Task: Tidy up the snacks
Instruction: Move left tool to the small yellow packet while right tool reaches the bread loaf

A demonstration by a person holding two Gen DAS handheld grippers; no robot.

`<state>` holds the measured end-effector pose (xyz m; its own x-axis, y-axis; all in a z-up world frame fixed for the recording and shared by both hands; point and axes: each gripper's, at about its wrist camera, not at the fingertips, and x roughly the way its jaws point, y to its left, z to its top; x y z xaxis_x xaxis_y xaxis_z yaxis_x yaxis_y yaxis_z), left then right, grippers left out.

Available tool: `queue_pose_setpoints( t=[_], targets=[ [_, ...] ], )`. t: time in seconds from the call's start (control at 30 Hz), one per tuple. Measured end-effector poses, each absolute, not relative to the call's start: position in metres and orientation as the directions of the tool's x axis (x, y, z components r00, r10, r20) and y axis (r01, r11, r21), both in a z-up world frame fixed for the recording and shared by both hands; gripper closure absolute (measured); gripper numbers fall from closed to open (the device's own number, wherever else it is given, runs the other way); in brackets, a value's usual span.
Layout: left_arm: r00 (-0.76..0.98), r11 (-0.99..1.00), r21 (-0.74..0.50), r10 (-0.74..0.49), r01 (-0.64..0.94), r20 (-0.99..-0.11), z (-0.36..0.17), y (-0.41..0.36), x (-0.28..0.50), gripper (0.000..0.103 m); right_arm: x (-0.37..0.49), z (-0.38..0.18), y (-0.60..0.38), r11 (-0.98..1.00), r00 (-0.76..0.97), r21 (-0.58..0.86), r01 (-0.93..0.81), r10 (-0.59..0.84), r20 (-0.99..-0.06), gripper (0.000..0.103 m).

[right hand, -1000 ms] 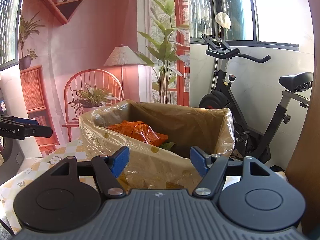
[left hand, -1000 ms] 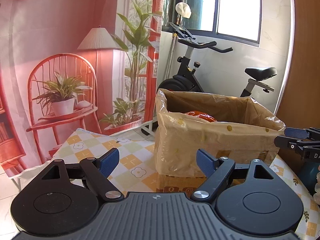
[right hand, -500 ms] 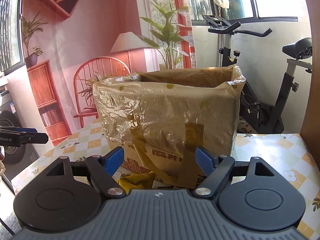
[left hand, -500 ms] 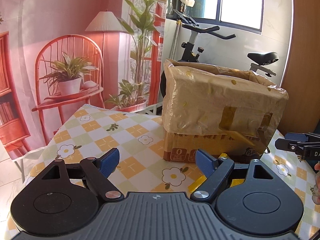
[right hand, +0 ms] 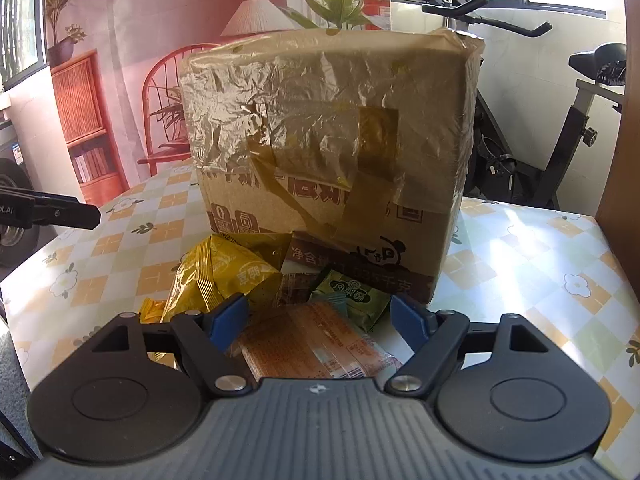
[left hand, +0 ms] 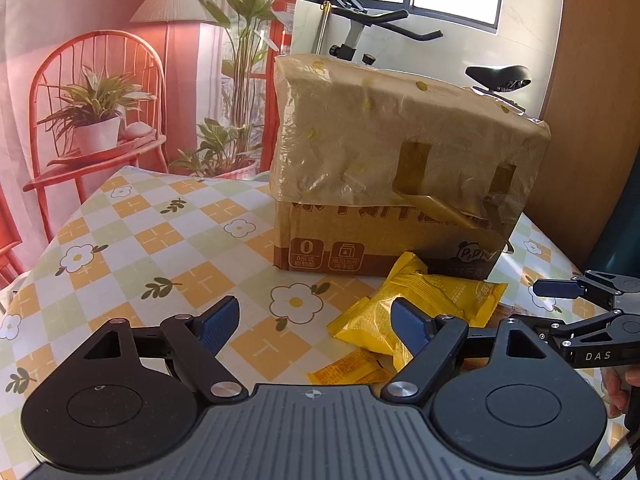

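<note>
A cardboard box (left hand: 392, 184) lined with a plastic bag stands on the checkered table; it also shows in the right wrist view (right hand: 328, 152). Snack packets lie in front of it: a yellow packet (left hand: 424, 296), also in the right wrist view (right hand: 216, 276), a small orange packet (left hand: 348, 372), a green packet (right hand: 352, 296) and an orange-pink packet (right hand: 316, 344). My left gripper (left hand: 316, 320) is open and empty, low over the table left of the yellow packet. My right gripper (right hand: 320, 316) is open and empty, just above the orange-pink packet.
The flowered tablecloth (left hand: 132, 248) covers the table. An exercise bike (right hand: 560, 120) stands behind the table by the window. A printed backdrop (left hand: 100, 80) with a red chair hangs at the left. A wooden panel (left hand: 592, 100) rises at the right edge.
Both grippers have dropped from above the box's open top down to table level in front of it. The snack packets have come into view. Both stay open.
</note>
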<state>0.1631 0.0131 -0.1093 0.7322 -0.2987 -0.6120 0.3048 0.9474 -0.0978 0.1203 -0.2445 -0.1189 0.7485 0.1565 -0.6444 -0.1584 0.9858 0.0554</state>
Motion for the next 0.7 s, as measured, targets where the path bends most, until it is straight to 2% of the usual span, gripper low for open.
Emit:
queue_pose_setpoints(
  t=[0.33, 0.43, 0.53, 0.63, 0.7],
  targets=[
    [0.692, 0.933, -0.112, -0.330, 0.341, -0.642, -0.118, 0.002, 0.163, 0.019, 0.131, -0.144, -0.239, 0.967, 0.692, -0.003, -0.254, 0.180, -0.699, 0.018],
    [0.687, 0.934, -0.114, -0.327, 0.338, -0.648, -0.119, -0.003, 0.167, 0.019, 0.139, -0.152, -0.241, 0.965, 0.674, 0.023, -0.263, 0.200, -0.711, 0.009],
    [0.680, 0.933, -0.117, -0.331, 0.341, -0.655, -0.122, -0.009, 0.168, 0.019, 0.144, -0.158, -0.240, 0.960, 0.662, 0.026, -0.279, 0.212, -0.719, 0.006],
    [0.668, 0.927, -0.113, -0.339, 0.359, -0.662, -0.130, -0.013, 0.168, 0.019, 0.143, -0.162, -0.237, 0.954, 0.664, 0.000, -0.299, 0.208, -0.718, 0.006],
    [0.652, 0.919, -0.118, -0.352, 0.375, -0.671, -0.138, -0.013, 0.169, 0.020, 0.139, -0.163, -0.236, 0.954, 0.673, -0.020, -0.298, 0.196, -0.713, 0.010]
  ],
)
